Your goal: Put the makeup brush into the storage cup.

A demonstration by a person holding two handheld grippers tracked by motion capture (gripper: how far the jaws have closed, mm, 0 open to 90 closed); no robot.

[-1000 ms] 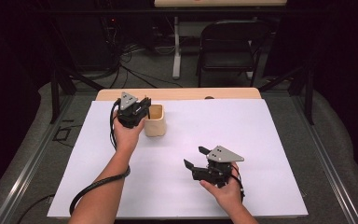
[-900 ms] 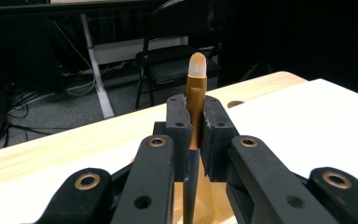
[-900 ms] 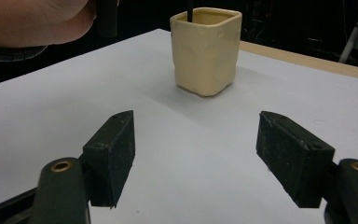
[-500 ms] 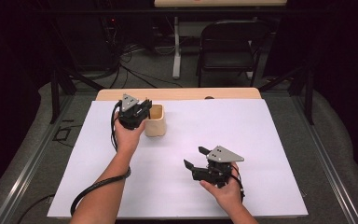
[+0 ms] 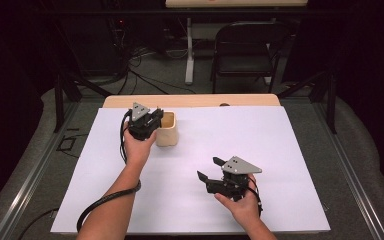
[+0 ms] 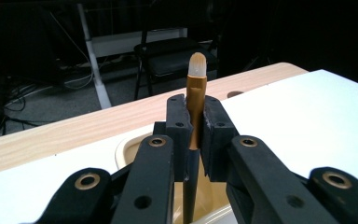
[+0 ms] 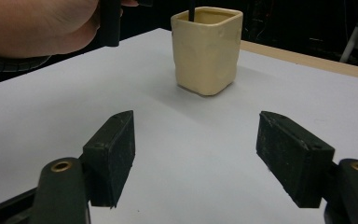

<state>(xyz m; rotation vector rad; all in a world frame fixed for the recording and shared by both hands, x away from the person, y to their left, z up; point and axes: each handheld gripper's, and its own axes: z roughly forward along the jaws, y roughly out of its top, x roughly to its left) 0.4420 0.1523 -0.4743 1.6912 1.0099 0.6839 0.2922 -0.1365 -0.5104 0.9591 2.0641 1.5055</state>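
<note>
My left gripper (image 5: 154, 118) hovers over the cream cup (image 5: 167, 134) at the back left of the white sheet. It is shut on a brush (image 6: 196, 88) that has a gold ferrule, a pale tip pointing up and a black handle reaching down into the cup (image 6: 127, 150). My right gripper (image 5: 207, 168) rests low near the front of the sheet, open, with nothing between its fingers. In the right gripper view the cup (image 7: 207, 49) stands ahead of the open gripper (image 7: 196, 154), with the dark handle (image 7: 192, 9) rising from it.
A white sheet (image 5: 280, 150) covers most of the wooden table (image 5: 195, 101). A black folding chair (image 5: 245, 50) and cables stand on the floor beyond the far edge. The person's left hand (image 7: 37, 28) is near the cup.
</note>
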